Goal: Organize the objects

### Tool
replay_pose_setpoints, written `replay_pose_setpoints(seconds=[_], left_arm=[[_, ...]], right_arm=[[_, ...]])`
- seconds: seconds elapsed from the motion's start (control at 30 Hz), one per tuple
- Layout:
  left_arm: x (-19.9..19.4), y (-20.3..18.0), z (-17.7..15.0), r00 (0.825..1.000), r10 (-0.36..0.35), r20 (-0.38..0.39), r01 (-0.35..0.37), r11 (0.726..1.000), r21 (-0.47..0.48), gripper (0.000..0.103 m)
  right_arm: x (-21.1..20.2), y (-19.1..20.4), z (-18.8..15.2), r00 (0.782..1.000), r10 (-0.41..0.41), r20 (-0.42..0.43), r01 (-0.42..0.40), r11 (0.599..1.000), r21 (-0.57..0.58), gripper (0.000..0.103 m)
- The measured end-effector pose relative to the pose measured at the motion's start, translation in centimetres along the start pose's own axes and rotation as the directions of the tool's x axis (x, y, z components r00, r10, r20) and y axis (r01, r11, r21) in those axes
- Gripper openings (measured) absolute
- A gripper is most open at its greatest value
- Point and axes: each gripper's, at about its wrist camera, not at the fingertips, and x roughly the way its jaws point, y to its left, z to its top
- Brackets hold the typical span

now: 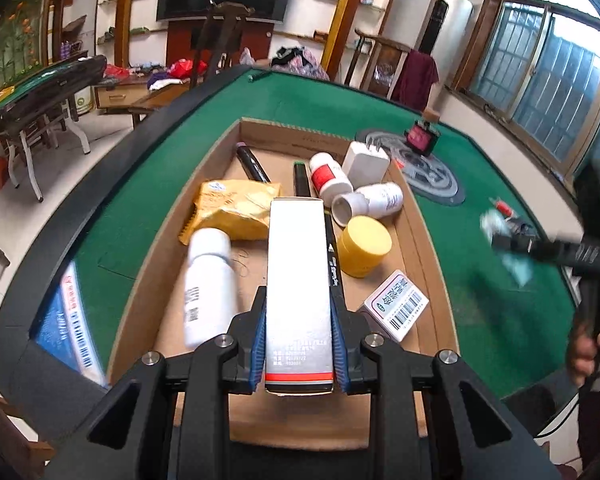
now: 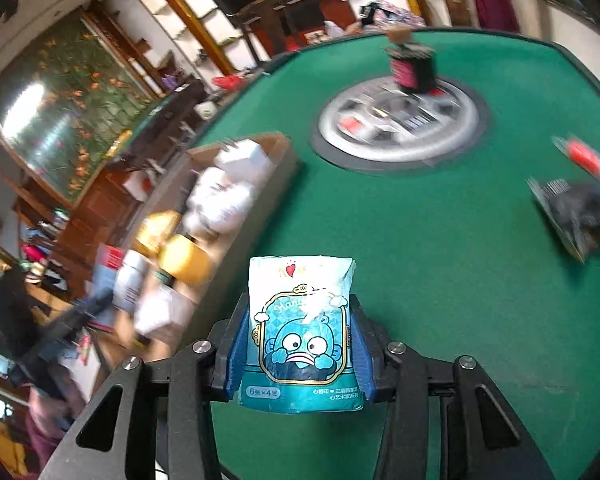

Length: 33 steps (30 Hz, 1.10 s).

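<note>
My left gripper [image 1: 299,308] is shut on a long white carton with a red stripe [image 1: 298,280], held above the cardboard box [image 1: 284,136] on the green table. The box holds white bottles [image 1: 210,280], a yellow snack bag [image 1: 236,206], a yellow jar [image 1: 364,246], a white charger [image 1: 366,162], a barcode box [image 1: 396,306] and black pens [image 1: 252,162]. My right gripper [image 2: 298,308] is shut on a teal tissue pack with a cartoon fish [image 2: 300,332], above the felt right of the box [image 2: 260,152]. It shows blurred in the left wrist view [image 1: 512,240].
A round metal centre plate [image 2: 400,128] sits in the table with a dark pink-labelled item [image 2: 412,66] on it. A red item [image 2: 584,156] and a dark packet [image 2: 580,212] lie at the right. A blue booklet [image 1: 72,320] lies left of the box. Chairs and shelves stand beyond.
</note>
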Motion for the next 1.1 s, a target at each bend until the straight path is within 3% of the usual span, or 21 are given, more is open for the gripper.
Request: replay_pose_setpoints(seconds=[0.27, 0.43, 0.53, 0.67, 0.93, 1.1], left_arm=[[3.0, 0.0, 0.3, 0.997, 0.036, -0.064, -0.035, 0.999, 0.015, 0.026], [3.2, 0.3, 0.2, 0.998, 0.008, -0.059, -0.008, 1.000, 0.009, 0.027], [3.1, 0.9, 0.0, 0.998, -0.027, -0.055, 0.027, 1.000, -0.014, 0.027], [2.9, 1.6, 0.0, 0.997, -0.069, -0.043, 0.067, 0.997, -0.044, 0.028], [2.1, 2.6, -0.3, 0.994, -0.106, -0.007, 0.105, 0.990, -0.090, 0.049], [0.9, 2.2, 0.0, 0.995, -0.103, 0.014, 0.104, 0.988, -0.117, 0.071]], right_arm=[[5.8, 9.7, 7.3, 0.998, 0.047, -0.034, -0.051, 0.991, -0.120, 0.049], [12.0, 14.4, 11.0, 0.996, -0.016, -0.085, 0.001, 0.986, -0.169, 0.048], [15.8, 16.4, 12.4, 0.990, -0.097, -0.106, 0.072, 0.973, -0.221, 0.048], [19.0, 17.2, 12.9, 0.977, -0.169, -0.126, 0.132, 0.957, -0.258, 0.048], [20.9, 16.5, 13.3, 0.964, -0.232, -0.130, 0.191, 0.945, -0.265, 0.051], [20.4, 16.2, 13.3, 0.971, -0.206, -0.122, 0.172, 0.954, -0.246, 0.058]])
